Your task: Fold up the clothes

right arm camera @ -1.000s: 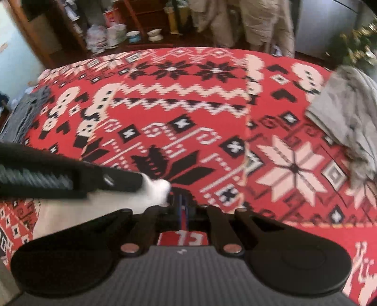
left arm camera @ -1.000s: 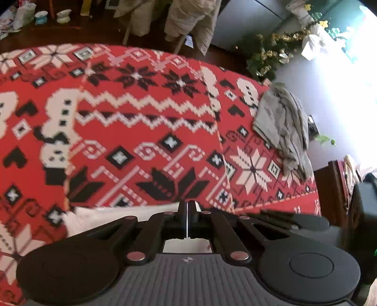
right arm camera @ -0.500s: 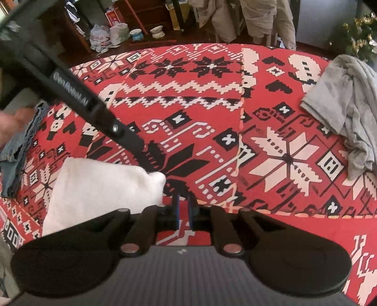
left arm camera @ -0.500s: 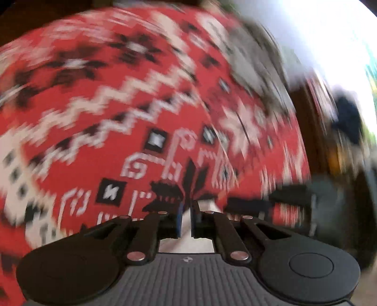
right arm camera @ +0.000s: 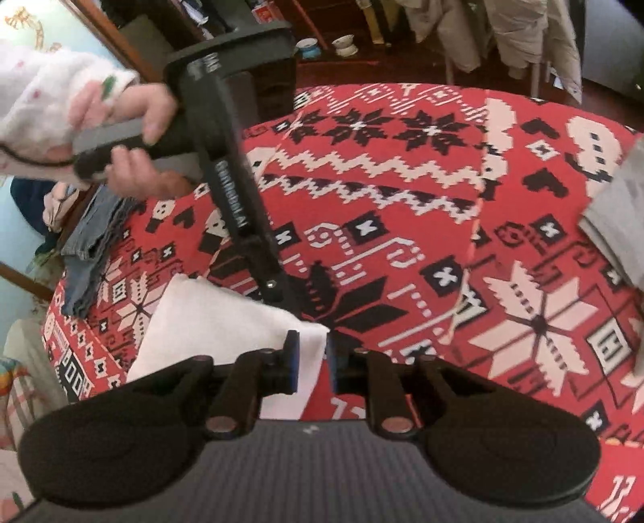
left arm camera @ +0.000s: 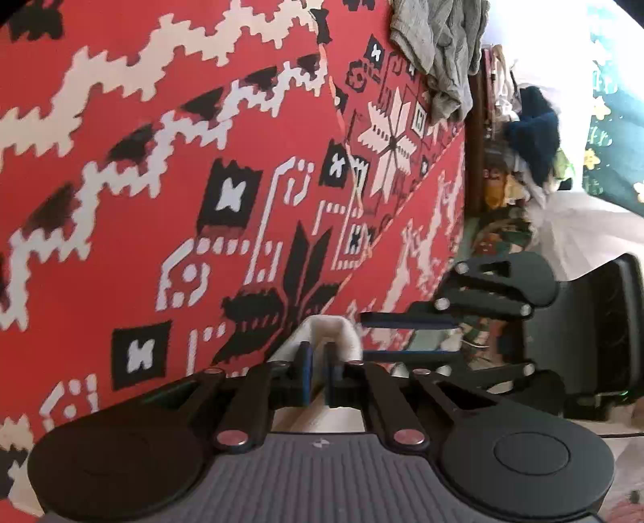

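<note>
White cloth (right arm camera: 209, 318) on the near-left of the red blanket (right arm camera: 402, 201) looks soft and light, so with my left gripper (left arm camera: 316, 372) and right gripper (right arm camera: 312, 362) both a bit apart around its corner, I'd pinch the edge.

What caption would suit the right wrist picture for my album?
Two hand-held grippers, right and left, meet at a corner of a white cloth on a red patterned blanket.

Red patterned blanket (right arm camera: 402, 193) with white and black snowflake motifs fills the frame. At twelve o'clock, two small bowls (right arm camera: 326, 45) stand on a dark wooden surface; hanging beige garments (right arm camera: 503, 28) appear at one o'clock.
</note>
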Demonstrator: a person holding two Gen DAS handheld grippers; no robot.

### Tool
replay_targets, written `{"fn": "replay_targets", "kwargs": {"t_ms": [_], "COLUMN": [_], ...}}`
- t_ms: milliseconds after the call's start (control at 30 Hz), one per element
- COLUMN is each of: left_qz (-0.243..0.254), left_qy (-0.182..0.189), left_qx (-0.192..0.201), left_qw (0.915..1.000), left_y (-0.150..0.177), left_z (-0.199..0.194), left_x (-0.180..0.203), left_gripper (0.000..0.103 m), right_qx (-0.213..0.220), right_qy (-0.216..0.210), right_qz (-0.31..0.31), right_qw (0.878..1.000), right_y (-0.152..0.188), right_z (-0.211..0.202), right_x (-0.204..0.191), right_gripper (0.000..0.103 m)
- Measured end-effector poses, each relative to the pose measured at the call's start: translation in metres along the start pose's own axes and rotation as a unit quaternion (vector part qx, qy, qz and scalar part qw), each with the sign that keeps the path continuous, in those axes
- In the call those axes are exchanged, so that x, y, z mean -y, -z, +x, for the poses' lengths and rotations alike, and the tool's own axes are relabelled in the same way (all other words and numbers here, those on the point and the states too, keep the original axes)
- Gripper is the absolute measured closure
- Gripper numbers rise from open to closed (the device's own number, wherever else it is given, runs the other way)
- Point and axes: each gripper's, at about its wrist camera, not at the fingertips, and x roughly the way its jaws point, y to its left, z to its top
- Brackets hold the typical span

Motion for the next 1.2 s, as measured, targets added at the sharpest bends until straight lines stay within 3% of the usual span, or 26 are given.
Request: {"fn": "replay_targets", "kwargs": {"t_ms": [400,533,700,800,1200], "left_qz": [0.009,0.014,0.015,0.016,0.015], "left_qy": [0.018,0.014,0.009,0.008,-0.003], "left_qx": [0.012,0.016,0.022,0.025,0.031], "left_qw": [0.9997,0.9997,0.9996,0.9995,0.9994], "left_y": [0.004,0.005,0.005,0.004,0.004], "left_z": [-0.005,-0.005,-0.004,-0.003,-0.003], "left_x": [-0.002,-0.002,0.0,0.002,0.006], "left_gripper": [0.103,0.103,0.103,0.103,0.103], "right_qx": [-0.002,-0.025,-0.027,-0.03,-0.053], "right_qy": [-0.023,0.023,0.035,0.043,0.1], "right_qz": [0.058,0.048,0.049,0.038,0.067], "right_qw": [0.998,0.998,0.998,0.998,0.991], "right_y": [0.002,0.002,-0.002,-0.002,0.022], "right_z": [-0.003,0.008,0.023,0.027,0.023], "right_x": [0.025,0.029,0.02,0.004,-0.027], "right_gripper": [0.083,0.084,0.086,0.099,0.099]}}
